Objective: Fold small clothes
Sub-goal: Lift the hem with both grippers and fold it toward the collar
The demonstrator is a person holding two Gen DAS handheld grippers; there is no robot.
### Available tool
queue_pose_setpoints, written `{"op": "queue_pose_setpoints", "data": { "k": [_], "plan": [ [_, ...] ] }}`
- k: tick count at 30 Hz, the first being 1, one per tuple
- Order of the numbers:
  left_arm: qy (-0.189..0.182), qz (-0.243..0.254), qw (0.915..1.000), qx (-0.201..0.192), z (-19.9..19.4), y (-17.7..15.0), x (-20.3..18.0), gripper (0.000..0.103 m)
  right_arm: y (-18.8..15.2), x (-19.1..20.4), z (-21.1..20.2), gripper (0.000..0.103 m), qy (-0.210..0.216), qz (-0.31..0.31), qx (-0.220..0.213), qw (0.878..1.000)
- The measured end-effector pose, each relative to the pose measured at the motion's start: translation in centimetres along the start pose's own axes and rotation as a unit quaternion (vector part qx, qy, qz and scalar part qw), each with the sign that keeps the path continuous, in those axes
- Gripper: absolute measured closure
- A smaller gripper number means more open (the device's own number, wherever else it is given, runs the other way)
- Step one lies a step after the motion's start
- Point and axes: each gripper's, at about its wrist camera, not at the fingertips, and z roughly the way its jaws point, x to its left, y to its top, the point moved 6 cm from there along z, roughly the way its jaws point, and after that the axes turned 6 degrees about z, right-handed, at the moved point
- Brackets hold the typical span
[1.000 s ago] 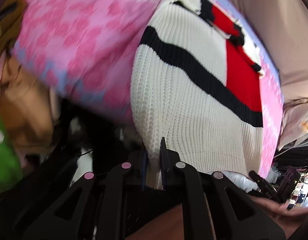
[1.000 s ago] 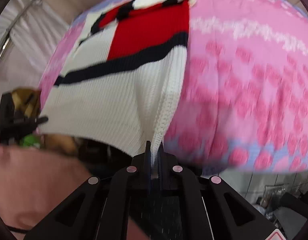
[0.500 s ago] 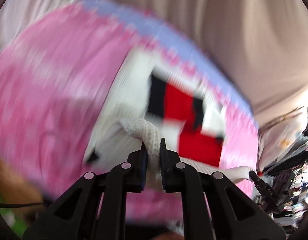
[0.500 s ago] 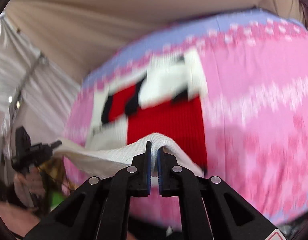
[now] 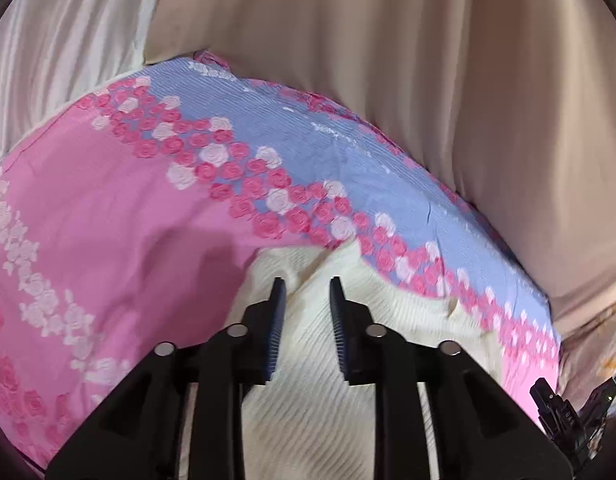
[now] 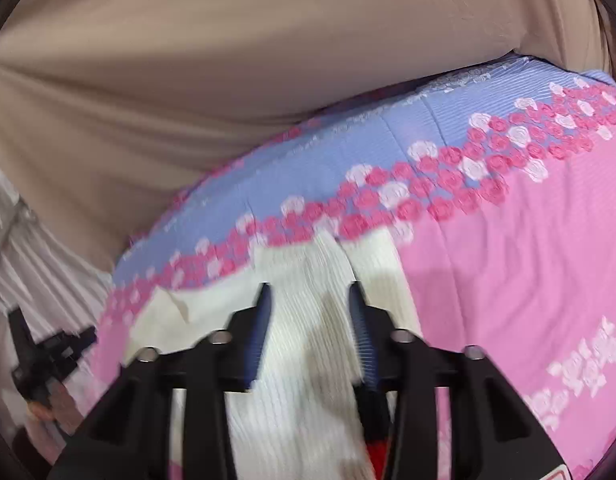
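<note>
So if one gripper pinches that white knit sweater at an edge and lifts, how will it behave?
The white knit sweater would likely droop and unfold: it lies in soft creases on the floral bedsheet. Its ribbed knit probably grips well. The left gripper and right gripper are open above it.

We lose the white sweater [image 5: 308, 420] beneath both grippers, its lower part cut off by the picture's edge. In the right wrist view its knit [image 6: 308, 380] blurs; the red patch [image 6: 377, 458] barely peeks.
</note>
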Motion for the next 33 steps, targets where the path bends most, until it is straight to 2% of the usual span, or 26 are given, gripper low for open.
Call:
{"op": "queue_pose_setpoints", "data": {
  "k": [3, 6, 7, 8, 9, 11, 14, 16, 18, 20, 23, 24, 25, 27, 29, 30, 31, 32, 33],
  "plan": [
    [0.013, 0.014, 0.9996, 0.018, 0.5, -1.9, 0.3, 0.077, -1.3, -1.0, 1.7, 0.057, -0.026, -0.01, 0.027, 0.999],
    [0.028, 0.012, 0.999, 0.034, 1.6, -3.4, 0.3, 0.072, -1.1, -1.1, 4.2, 0.051, -0.042, -0.018, 0.043, 0.998],
    [0.036, 0.009, 0.9985, 0.039, 1.9, -3.8, 0.4, 0.072, -1.1, -0.9, 5.2, 0.056, -0.045, -0.024, 0.053, 0.997],
    [0.04, 0.006, 0.9981, 0.048, 2.6, -4.3, 0.5, 0.072, -1.1, -0.7, 6.1, 0.067, -0.041, -0.03, 0.065, 0.997],
    [0.044, 0.005, 0.9976, 0.053, 2.9, -4.6, 0.6, 0.072, -1.1, -0.4, 6.5, 0.091, -0.039, -0.035, 0.074, 0.996],
    [0.054, 0.009, 0.9968, 0.059, 3.3, -5.0, 0.8, 0.072, -0.3, 0.2, 5.6, 0.092, -0.03, -0.037, 0.064, 0.997],
    [0.064, 0.017, 0.9961, 0.058, 3.6, -5.1, 1.1, 0.072, 2.6, 0.0, 2.8, 0.092, -0.025, -0.019, 0.008, 0.999],
    [0.07, 0.019, 0.9954, 0.062, 4.1, -5.4, 1.4, 0.071, 3.0, -1.3, 3.8, 0.091, -0.04, -0.012, 0.016, 0.999],
    [0.083, 0.022, 0.9938, 0.072, 4.9, -5.9, 1.7, 0.071, 1.3, -2.9, 7.6, 0.09, -0.083, -0.031, 0.082, 0.993],
    [0.09, 0.018, 0.9929, 0.077, 5.2, -6.1, 2.0, 0.069, 1.1, -2.4, 7.3, 0.089, -0.083, -0.038, 0.071, 0.993],
    [0.065, 0.004, 0.9961, 0.06, 4.3, -5.1, 1.5, 0.071, 1.8, -0.9, 4.9, 0.081, -0.065, -0.03, 0.032, 0.997],
    [0.061, 0.009, 0.9966, 0.054, 4.3, -4.5, 1.1, 0.07, 2.0, -0.5, 4.8, 0.069, -0.062, -0.034, 0.034, 0.997],
    [0.057, 0.017, 0.997, 0.05, 4.5, -3.7, 0.5, 0.068, 2.2, -0.2, 5.1, 0.063, -0.063, -0.042, 0.038, 0.996],
    [0.053, 0.029, 0.9968, 0.053, 5.5, -2.4, -0.7, 0.062, 2.6, 0.4, 6.5, 0.059, -0.075, -0.058, 0.05, 0.994],
    [0.028, 0.036, 0.9967, 0.066, 7.4, -1.2, -1.8, 0.058, 2.6, 0.7, 8.0, 0.055, -0.082, -0.066, 0.058, 0.993],
    [0.027, 0.042, 0.9959, 0.076, 8.4, -1.0, -2.1, 0.059, 2.6, 1.0, 9.2, 0.061, -0.082, -0.073, 0.067, 0.992],
    [0.029, 0.052, 0.9945, 0.086, 9.4, -1.0, -2.3, 0.074, 2.5, 1.1, 9.7, 0.098, -0.08, -0.078, 0.074, 0.991],
    [0.045, 0.069, 0.9918, 0.097, 10.4, -1.0, -2.3, 0.09, 2.7, 1.1, 9.7, 0.096, -0.078, -0.076, 0.075, 0.991],
    [0.056, 0.07, 0.9907, 0.102, 10.7, -1.0, -2.1, 0.097, 3.2, 1.1, 9.0, 0.096, -0.071, -0.064, 0.059, 0.994]
  ]
}}
